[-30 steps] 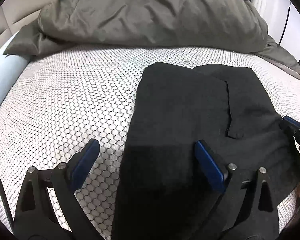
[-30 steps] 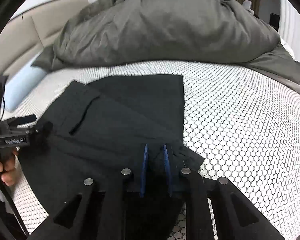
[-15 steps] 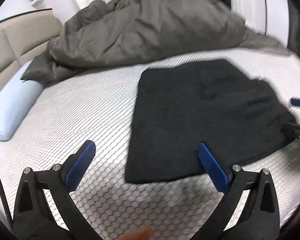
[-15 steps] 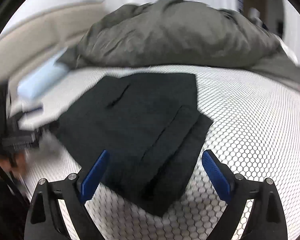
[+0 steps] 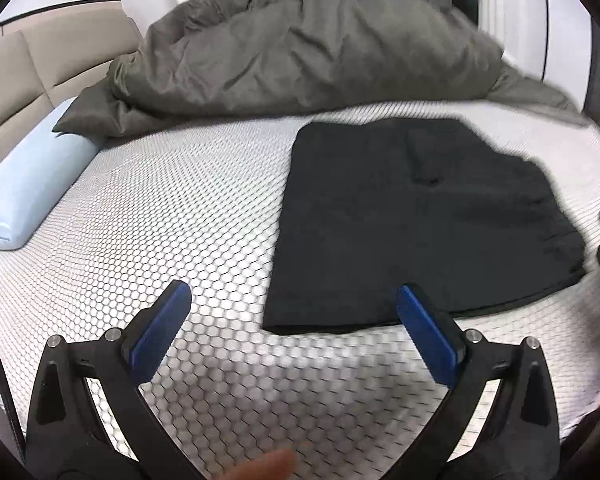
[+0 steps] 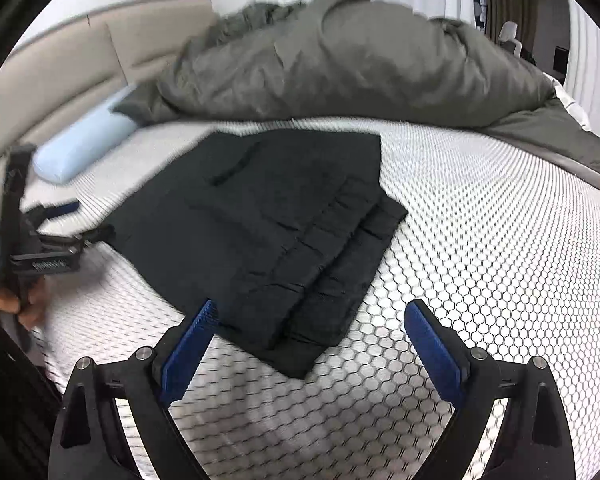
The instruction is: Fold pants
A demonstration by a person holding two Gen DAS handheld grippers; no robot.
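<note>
Folded black pants (image 5: pixel 420 216) lie on the bed (image 5: pixel 188 208); my left hand-held gripper (image 5: pixel 296 328) and right hand-held gripper (image 6: pixel 312 344) hover spread, holding nothing.

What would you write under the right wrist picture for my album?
Open right gripper hovers over folded black pants on a honeycomb bed, grey duvet behind.
</note>
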